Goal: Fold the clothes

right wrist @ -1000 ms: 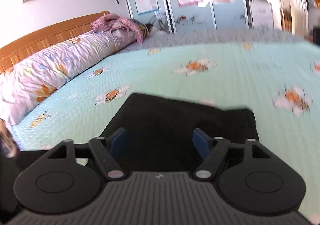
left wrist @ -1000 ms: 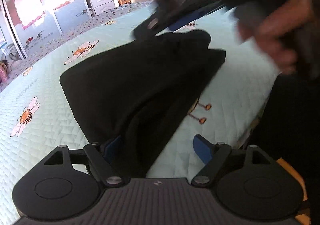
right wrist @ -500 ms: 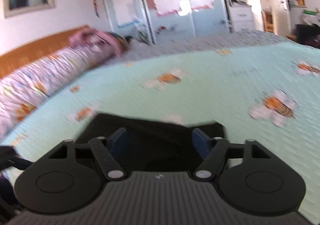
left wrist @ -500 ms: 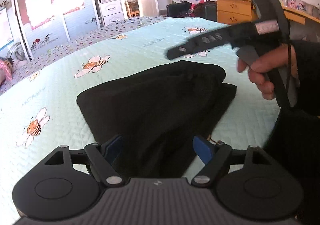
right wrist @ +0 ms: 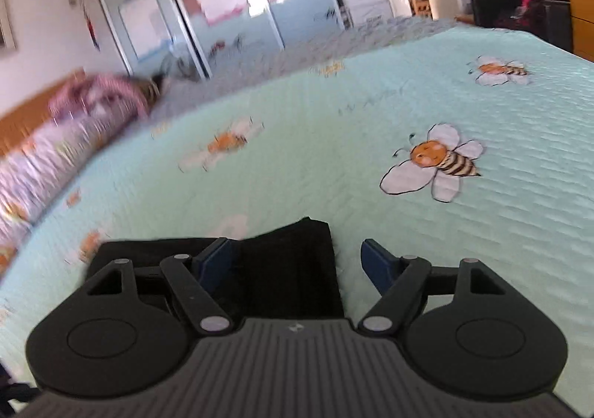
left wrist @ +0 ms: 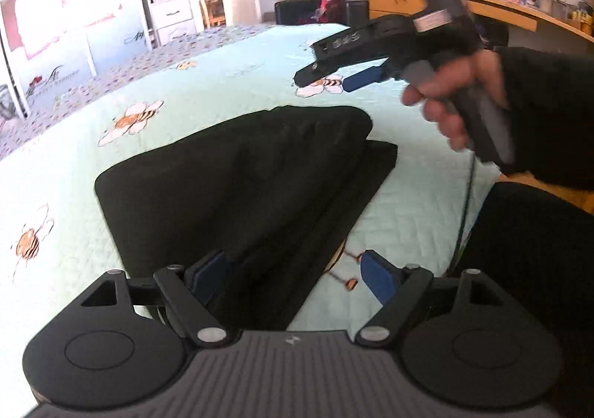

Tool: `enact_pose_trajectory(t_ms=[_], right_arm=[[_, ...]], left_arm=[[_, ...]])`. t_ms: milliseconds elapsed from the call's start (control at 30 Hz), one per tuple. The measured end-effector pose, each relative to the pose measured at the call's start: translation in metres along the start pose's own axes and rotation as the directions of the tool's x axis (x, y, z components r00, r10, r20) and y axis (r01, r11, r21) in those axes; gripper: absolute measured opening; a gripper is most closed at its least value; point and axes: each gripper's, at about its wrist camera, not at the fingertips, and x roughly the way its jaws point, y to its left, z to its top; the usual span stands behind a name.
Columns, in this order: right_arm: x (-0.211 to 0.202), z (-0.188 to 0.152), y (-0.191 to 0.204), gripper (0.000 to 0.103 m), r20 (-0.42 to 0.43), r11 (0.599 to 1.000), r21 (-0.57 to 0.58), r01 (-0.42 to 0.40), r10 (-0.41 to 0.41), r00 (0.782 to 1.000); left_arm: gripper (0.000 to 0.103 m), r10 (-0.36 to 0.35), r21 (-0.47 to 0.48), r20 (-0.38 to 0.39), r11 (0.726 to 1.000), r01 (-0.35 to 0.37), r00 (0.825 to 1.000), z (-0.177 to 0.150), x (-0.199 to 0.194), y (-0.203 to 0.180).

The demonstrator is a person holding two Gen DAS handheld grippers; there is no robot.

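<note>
The left gripper (left wrist: pixel 291 275) hangs with its blue pads spread wide and nothing between them, just over the near edge of the black garment (left wrist: pixel 237 176); the right gripper (left wrist: pixel 349 78), in the person's hand (left wrist: pixel 456 94), is likewise wide and empty, held in the air above the garment's far corner. The garment lies folded into a flat layered wedge on the pale green bee-print bedspread (left wrist: pixel 230 76), near the person's edge of it. It looks soft, light and limp, likely to sag and slide apart, so I would take hold at its two corners, pinching all layers together.
</note>
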Motion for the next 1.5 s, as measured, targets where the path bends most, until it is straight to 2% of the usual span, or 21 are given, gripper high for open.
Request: enact_pose_trajectory(t_ms=[33,100,167,233,300,367,467,500,533,600,633,700,767,867,933,1067,1133,1200,1300,1433,1500], right_arm=[[-0.005,-0.004,0.004,0.078,0.011,1.0,0.007,-0.025,0.025,1.0],[0.0,-0.013,0.019,0.078,-0.02,0.996,-0.082,-0.045,0.044,0.999],[0.009,-0.023,0.028,0.079,-0.073,0.98,-0.201,0.012,-0.027,0.997],[0.018,-0.031,0.024,0.079,-0.12,0.969,-0.222,0.108,-0.137,0.983],[0.001,-0.029,0.02,0.079,-0.079,0.982,-0.15,0.119,-0.132,0.988],[-0.022,-0.031,0.034,0.079,0.006,0.981,-0.163,0.109,-0.11,0.994],[-0.029,-0.042,0.059,0.083,0.001,0.955,-0.297,-0.005,0.006,1.0],[-0.024,-0.048,0.063,0.083,-0.018,0.936,-0.351,-0.001,-0.006,1.0],[-0.016,-0.053,0.06,0.083,-0.032,0.925,-0.377,0.045,-0.061,0.998],[-0.005,-0.056,0.031,0.085,-0.095,0.948,-0.293,0.125,-0.159,0.983],[-0.009,-0.055,0.016,0.085,-0.111,0.973,-0.202,0.112,-0.136,0.984],[-0.031,-0.048,0.003,0.085,-0.055,0.995,-0.065,0.079,-0.082,0.995],[-0.051,-0.043,0.013,0.085,0.022,0.993,-0.104,0.05,-0.048,0.999],[-0.053,-0.031,0.03,0.086,0.066,0.988,-0.151,-0.039,0.05,0.997],[-0.036,-0.019,0.042,0.086,0.061,0.984,-0.159,-0.076,0.087,0.994],[0.01,-0.005,0.065,0.086,-0.007,0.977,-0.155,-0.148,0.148,0.989],[0.04,-0.002,0.07,0.086,-0.09,0.978,-0.165,-0.129,0.115,0.989],[0.072,-0.002,0.066,0.086,-0.165,0.98,-0.188,-0.06,0.028,0.986],[0.075,0.006,0.039,0.086,-0.145,0.983,-0.143,0.116,-0.136,0.98],[0.018,0.018,0.005,0.086,-0.049,0.993,0.065,0.101,-0.098,0.994],[-0.005,0.018,0.009,0.086,-0.019,0.995,0.055,0.081,-0.08,0.997]], left_arm=[[0.083,-0.004,0.01,-0.037,1.0,0.004,0.999,-0.003,0.01,-0.001],[0.083,0.002,0.019,-0.101,1.0,0.0,0.995,-0.012,0.027,-0.005],[0.083,0.012,0.013,-0.103,1.0,-0.011,0.995,-0.016,0.027,-0.008],[0.083,-0.007,-0.005,-0.072,1.0,0.006,0.997,-0.01,0.011,-0.01],[0.083,-0.011,-0.007,-0.025,1.0,0.01,1.0,-0.007,-0.004,-0.01],[0.085,-0.014,-0.008,-0.005,1.0,0.014,1.0,-0.007,-0.01,-0.01],[0.085,-0.033,-0.024,-0.08,0.999,0.032,0.996,-0.014,0.009,-0.013],[0.085,-0.038,-0.031,-0.099,0.999,0.035,0.994,-0.014,0.014,-0.016],[0.085,-0.04,-0.042,-0.106,0.998,0.035,0.994,-0.014,0.015,-0.017],[0.084,-0.056,-0.061,-0.082,0.997,0.051,0.995,-0.013,0.005,-0.017],[0.084,-0.06,-0.06,-0.056,0.997,0.057,0.997,-0.012,-0.004,-0.015],[0.085,-0.043,-0.061,-0.008,0.997,0.042,0.999,-0.01,-0.018,-0.01],[0.085,-0.017,-0.082,0.021,0.996,0.018,1.0,-0.005,-0.023,-0.002],[0.085,0.0,-0.125,0.041,0.992,0.005,0.999,0.01,-0.017,0.01],[0.085,0.009,-0.128,0.031,0.992,-0.005,0.999,0.015,-0.006,0.015],[0.085,-0.058,-0.168,-0.07,0.985,0.046,0.996,0.005,0.019,0.023],[0.085,-0.053,-0.173,-0.085,0.984,0.038,0.995,-0.005,0.02,0.018],[0.085,-0.044,-0.172,-0.089,0.985,0.029,0.995,0.002,0.016,0.016],[0.085,-0.061,-0.187,-0.069,0.981,0.048,0.996,0.014,0.002,0.019],[0.085,-0.02,-0.226,-0.047,0.974,0.009,0.999,0.03,-0.008,0.039],[0.085,0.03,-0.266,-0.057,0.963,-0.044,0.998,0.038,-0.007,0.051]])
